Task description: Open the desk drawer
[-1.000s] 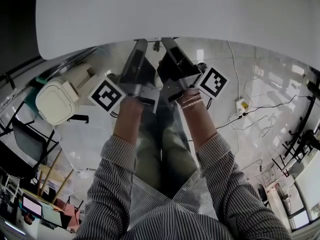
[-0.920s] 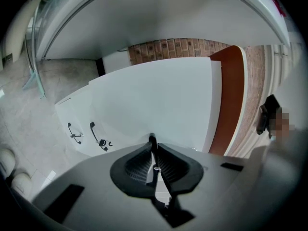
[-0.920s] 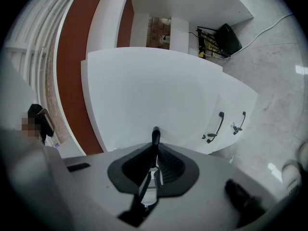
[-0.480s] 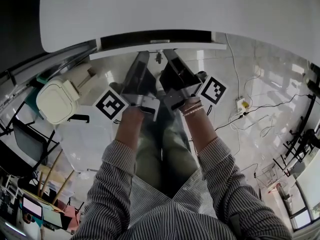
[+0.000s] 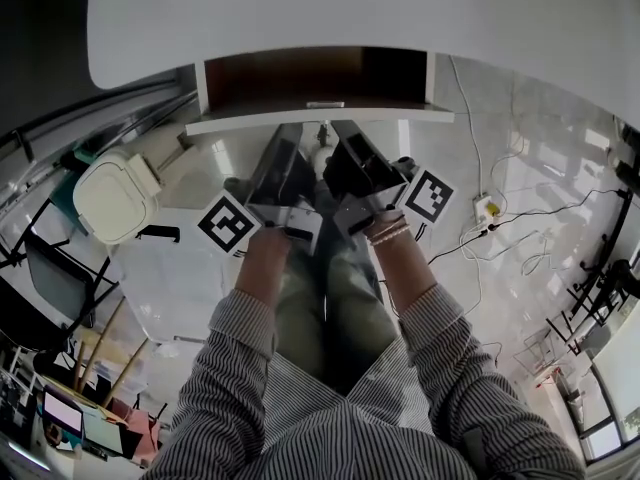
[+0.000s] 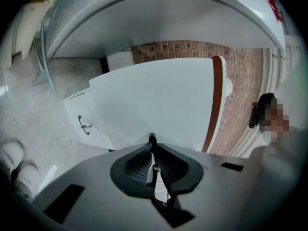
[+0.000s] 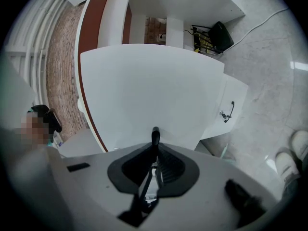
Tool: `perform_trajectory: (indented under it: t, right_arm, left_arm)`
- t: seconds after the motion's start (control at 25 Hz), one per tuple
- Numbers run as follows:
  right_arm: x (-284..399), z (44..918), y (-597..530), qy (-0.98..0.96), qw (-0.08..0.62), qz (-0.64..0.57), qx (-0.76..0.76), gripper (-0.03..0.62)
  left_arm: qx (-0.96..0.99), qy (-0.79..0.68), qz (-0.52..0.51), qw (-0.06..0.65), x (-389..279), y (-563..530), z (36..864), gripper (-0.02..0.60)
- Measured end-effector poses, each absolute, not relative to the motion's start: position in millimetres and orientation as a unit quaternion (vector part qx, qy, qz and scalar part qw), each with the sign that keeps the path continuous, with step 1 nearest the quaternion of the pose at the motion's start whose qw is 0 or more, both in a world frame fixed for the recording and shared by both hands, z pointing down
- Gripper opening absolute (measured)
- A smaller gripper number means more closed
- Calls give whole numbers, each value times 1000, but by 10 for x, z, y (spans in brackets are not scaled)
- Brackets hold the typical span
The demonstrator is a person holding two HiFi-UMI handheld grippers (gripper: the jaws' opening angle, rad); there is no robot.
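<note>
The one drawer [image 5: 320, 116] stands partly pulled out from under the white counter [image 5: 350, 18]. Its brown inside is open to the head view, and its white front faces the person. Two tools reach up to that front side by side. In its own view, the left tool [image 5: 298, 136] [image 6: 152, 141] has its jaws drawn together on a thin dark handle [image 6: 152, 137] that pokes up past the tips. The right tool [image 5: 340, 130] [image 7: 155, 139] is likewise clamped on the same dark handle, which shows as a short black stub between its pads. Two marker cubes [image 5: 225, 223] sit one on each tool, just ahead of the hands. The person's legs [image 5: 320, 298] lie directly below the drawer front in the head view, between the two sleeves. On the floor to the left is one white lidded bin [image 5: 115, 200]. To the right, one power strip [image 5: 483, 210] trails several cables across the tiles. One low white cabinet [image 6: 86, 121] with a black pull stands beside the counter, and a brick wall [image 6: 240, 81] runs behind it. One dark bag [image 7: 220, 35] rests on the floor under a further white surface.
</note>
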State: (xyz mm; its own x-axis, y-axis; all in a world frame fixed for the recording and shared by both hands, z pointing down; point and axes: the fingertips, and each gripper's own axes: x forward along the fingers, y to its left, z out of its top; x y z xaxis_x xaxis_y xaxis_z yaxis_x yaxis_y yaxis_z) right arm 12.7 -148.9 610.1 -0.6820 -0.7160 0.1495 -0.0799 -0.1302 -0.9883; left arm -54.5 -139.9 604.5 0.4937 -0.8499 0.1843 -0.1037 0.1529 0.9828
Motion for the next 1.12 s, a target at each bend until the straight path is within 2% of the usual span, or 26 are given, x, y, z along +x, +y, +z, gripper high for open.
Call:
perform_trajectory:
  t: [1.12]
  right_arm:
    - [191,6303,-1283,614,213,-677,-345,40]
  left_arm:
    - [582,-417,-256,649,-488,-1181,6246,44]
